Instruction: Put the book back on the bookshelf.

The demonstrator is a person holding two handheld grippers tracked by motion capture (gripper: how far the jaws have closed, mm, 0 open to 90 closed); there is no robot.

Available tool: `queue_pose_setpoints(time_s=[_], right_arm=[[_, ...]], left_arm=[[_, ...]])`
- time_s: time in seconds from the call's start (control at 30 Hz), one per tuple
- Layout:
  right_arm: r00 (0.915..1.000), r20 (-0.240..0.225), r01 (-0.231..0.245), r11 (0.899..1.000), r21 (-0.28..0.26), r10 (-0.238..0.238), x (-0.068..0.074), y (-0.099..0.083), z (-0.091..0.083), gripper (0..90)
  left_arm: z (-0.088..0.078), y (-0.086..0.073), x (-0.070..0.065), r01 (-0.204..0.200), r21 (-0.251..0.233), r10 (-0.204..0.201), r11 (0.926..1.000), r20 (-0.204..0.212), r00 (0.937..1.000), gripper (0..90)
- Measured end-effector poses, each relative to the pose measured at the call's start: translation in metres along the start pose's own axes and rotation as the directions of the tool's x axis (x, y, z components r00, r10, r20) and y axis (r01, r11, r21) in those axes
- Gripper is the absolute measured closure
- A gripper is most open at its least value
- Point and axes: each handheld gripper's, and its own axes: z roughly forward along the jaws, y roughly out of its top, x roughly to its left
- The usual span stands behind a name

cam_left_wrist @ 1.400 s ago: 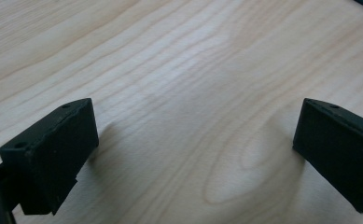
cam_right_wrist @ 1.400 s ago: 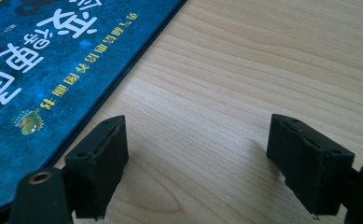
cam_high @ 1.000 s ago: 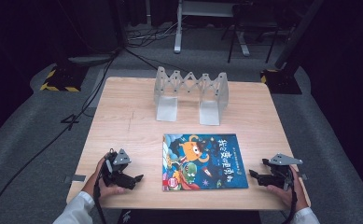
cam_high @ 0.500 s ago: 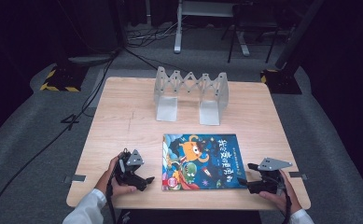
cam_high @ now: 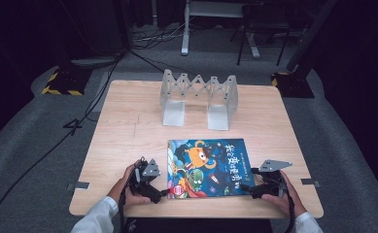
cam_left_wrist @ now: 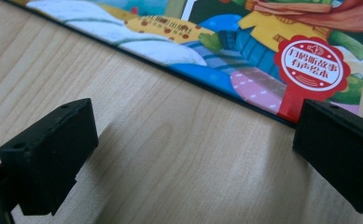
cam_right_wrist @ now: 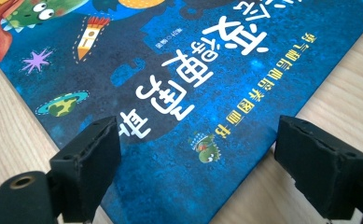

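A colourful picture book (cam_high: 208, 167) lies flat on the wooden table (cam_high: 128, 126), near its front edge. My left gripper (cam_high: 164, 193) rests low beside the book's near-left corner, held in a hand. In the left gripper view its jaws (cam_left_wrist: 193, 158) stand open over bare wood, with the book's edge (cam_left_wrist: 244, 42) just beyond them. My right gripper (cam_high: 245, 188) sits at the book's near-right corner. Its jaws (cam_right_wrist: 205, 163) have just been opening and stand wide. That corner of the book (cam_right_wrist: 170, 70) lies between them, and the pads do not press on it.
A grey zigzag folding book rack (cam_high: 198, 97) stands upright at the back of the table. Bare wood lies between the rack and the book. Cables and a yellow-and-black striped base (cam_high: 58, 82) lie on the dark floor to the left.
Both hands have slid inward toward the book, the left one rightward and the right one leftward. The book and the rack have not moved.
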Motion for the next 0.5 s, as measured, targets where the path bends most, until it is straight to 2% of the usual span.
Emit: queue_pose_setpoints(time_s=[0.37, 0.5], right_arm=[[0.9995, -0.017, 0.028, 1.0, 0.01, -0.028, -0.004, 0.019, 0.017, 15.3], [0.9969, 0.003, 0.078, 0.997, 0.014, -0.078, 0.001, 0.032, 0.027, 15.1]], left_arm=[[-0.009, -0.011, -0.01, -0.004, 0.0, 0.004, 1.0, 0.003, 1.0, 0.5], [-0.014, -0.017, -0.016, -0.006, 0.0, 0.006, 1.0, 0.003, 1.0, 0.5]])
